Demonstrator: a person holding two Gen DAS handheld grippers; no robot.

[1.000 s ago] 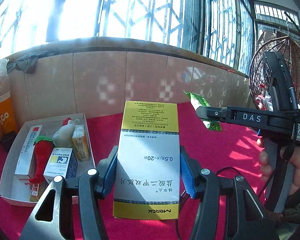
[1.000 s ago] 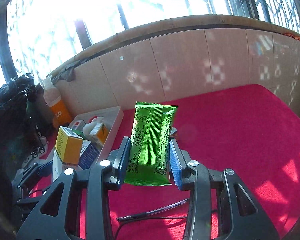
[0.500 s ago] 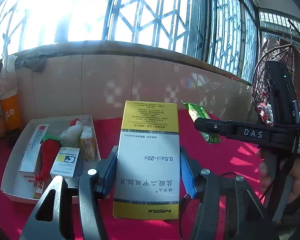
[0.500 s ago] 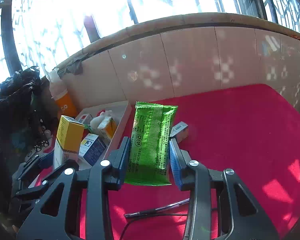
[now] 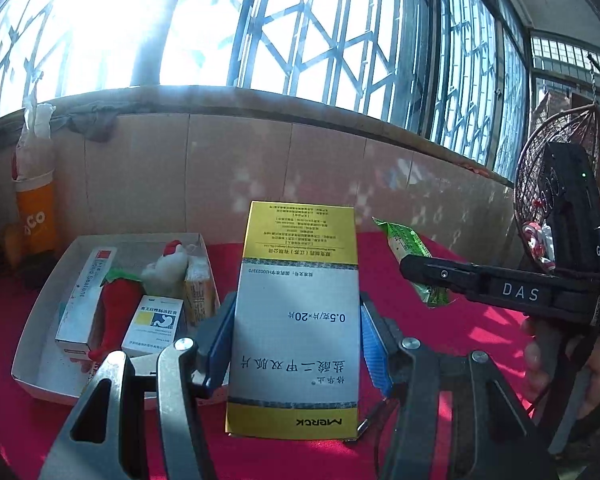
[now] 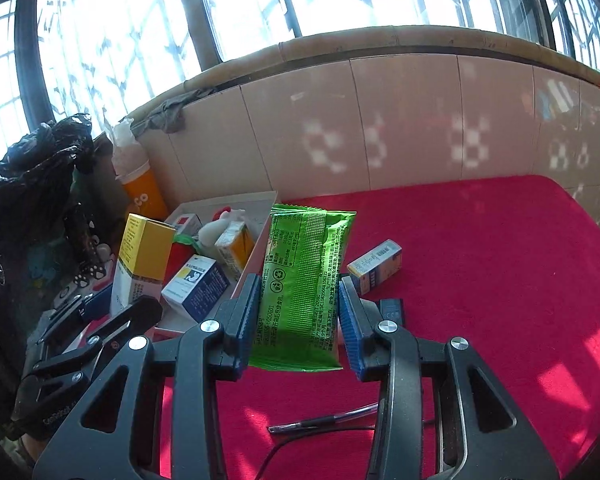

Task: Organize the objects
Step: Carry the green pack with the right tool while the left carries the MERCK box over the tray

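Carrying one item in each hand, the person looks to be midway through the delivery step: both things are lifted clear of the red surface (image 6: 480,240) and neither is yet in the white tray (image 5: 40,372). The left tongs (image 5: 296,344) are clamped on an upright white-and-yellow medicine box (image 5: 296,312), its blue pads pressing the two long sides, with the tray low and to the left of it. The right tongs (image 6: 298,320) are closed on a green snack packet (image 6: 304,280), held upright by its lower half, just right of the tray's near wall. The tray already holds a long sealant box (image 5: 86,300), a red stuffed chilli (image 5: 118,308), a white plush toy (image 5: 168,268), a small orange carton (image 5: 198,296) and a small blue-and-white box (image 5: 154,324), so free room seems tight. My judgement is that the next move calls for swinging each item over the tray wall, choosing a gap, probably along the near edge, and lowering before letting go. A small box (image 6: 376,264), a dark flat object (image 6: 392,310) and a pen (image 6: 324,420) lie on the surface, not yet collected.
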